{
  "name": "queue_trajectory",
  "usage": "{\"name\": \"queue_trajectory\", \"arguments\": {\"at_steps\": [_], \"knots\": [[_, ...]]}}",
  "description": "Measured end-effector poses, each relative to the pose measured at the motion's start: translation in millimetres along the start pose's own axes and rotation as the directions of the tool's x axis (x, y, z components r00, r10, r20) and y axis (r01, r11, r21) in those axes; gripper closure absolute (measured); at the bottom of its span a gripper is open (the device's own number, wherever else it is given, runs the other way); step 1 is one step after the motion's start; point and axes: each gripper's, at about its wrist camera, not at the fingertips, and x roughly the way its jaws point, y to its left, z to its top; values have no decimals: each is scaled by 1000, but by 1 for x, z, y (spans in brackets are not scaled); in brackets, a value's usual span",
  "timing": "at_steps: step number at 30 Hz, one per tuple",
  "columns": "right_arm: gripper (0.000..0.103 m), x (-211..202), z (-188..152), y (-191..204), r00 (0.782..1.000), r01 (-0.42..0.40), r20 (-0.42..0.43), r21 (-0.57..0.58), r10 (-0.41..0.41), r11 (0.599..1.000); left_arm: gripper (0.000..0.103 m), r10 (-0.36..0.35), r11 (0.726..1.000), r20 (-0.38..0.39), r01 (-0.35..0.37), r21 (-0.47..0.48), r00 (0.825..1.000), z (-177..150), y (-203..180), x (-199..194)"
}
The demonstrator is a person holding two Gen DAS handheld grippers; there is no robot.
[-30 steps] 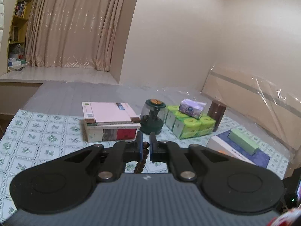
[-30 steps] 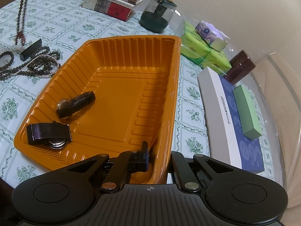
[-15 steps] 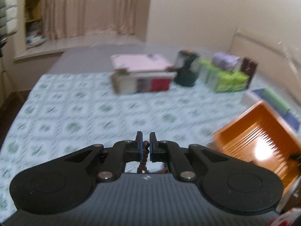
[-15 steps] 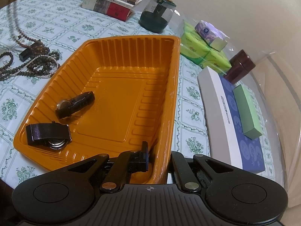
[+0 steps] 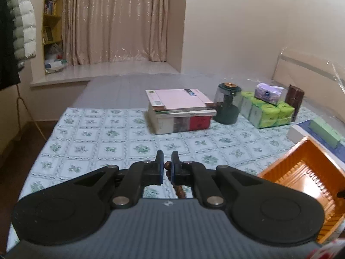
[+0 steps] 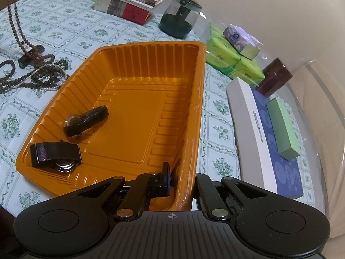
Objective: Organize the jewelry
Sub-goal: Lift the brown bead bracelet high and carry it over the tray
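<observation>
Tray (image 6: 138, 90) rim clamped in right tongs (image 6: 182, 180), presumably to steady it for loading; two watches (image 6: 86, 120) already lie inside. Left tongs (image 5: 166, 168) pinch a brown bead necklace (image 5: 169, 171), its pendant end dangling over the bead pile (image 6: 41, 73) on the bench (image 6: 71, 28), beside the tray. Book-spine (image 6: 131, 13) and box lettering too small to read.

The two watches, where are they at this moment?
In the right wrist view, both watches lie inside the orange tray, at its near-left end, one just beyond the other.
</observation>
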Motion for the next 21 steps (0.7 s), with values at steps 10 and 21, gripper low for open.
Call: {"name": "queue_trajectory", "arguments": {"at_steps": [10, 21], "knots": [[98, -1, 1, 1, 1000, 4, 3, -6, -4, 1000, 97, 99, 994, 24, -98, -48, 995, -5, 33, -19], [98, 0, 2, 1, 1000, 7, 3, -8, -7, 1000, 97, -26, 999, 76, 28, -27, 997, 17, 13, -39]]}}
